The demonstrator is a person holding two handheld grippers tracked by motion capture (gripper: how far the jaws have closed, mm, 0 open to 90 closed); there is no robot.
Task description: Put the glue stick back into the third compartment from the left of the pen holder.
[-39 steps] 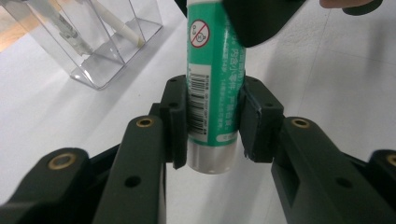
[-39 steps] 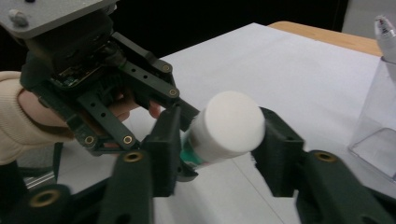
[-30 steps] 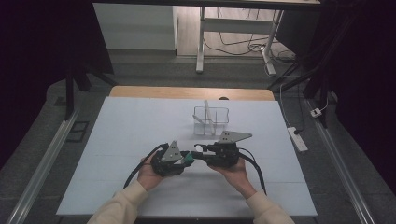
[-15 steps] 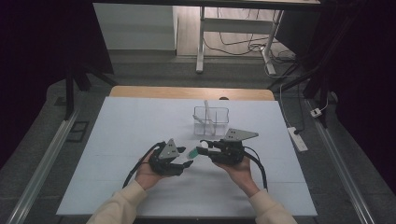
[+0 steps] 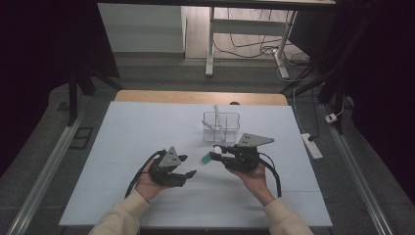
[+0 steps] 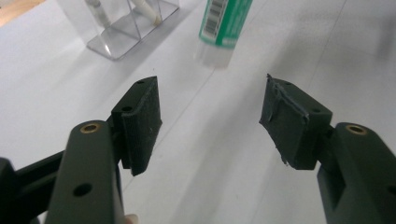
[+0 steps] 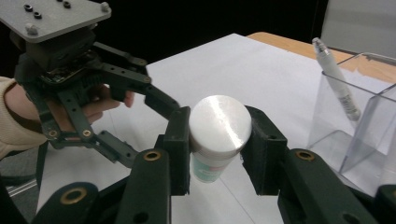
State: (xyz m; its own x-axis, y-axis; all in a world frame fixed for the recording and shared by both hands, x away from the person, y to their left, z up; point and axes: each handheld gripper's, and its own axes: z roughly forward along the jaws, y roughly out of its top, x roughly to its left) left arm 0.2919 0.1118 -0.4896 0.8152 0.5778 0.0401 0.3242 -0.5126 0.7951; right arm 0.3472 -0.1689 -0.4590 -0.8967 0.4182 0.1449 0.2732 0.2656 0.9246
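A green and white glue stick (image 5: 207, 158) hangs just above the table, and my right gripper (image 5: 217, 152) is shut on its white round end (image 7: 217, 122). Its green barcode label (image 6: 225, 21) and pale far end point toward my left gripper (image 6: 210, 100). My left gripper (image 5: 189, 165) sits a short way left of the stick. Its jaws have just been opening and stand open with nothing between the pads (image 6: 142, 114).
A clear plastic box (image 5: 221, 128) with white pens (image 7: 334, 84) stands just beyond the grippers. The white table sheet (image 5: 122, 147) spreads to both sides. A wooden edge (image 5: 195, 96) runs along the far side, and a power strip (image 5: 311, 145) lies off the right edge.
The left gripper was tight against the glue stick's end a second ago. Its jaws have opened and it has drawn back to the left. The right gripper has kept its hold.
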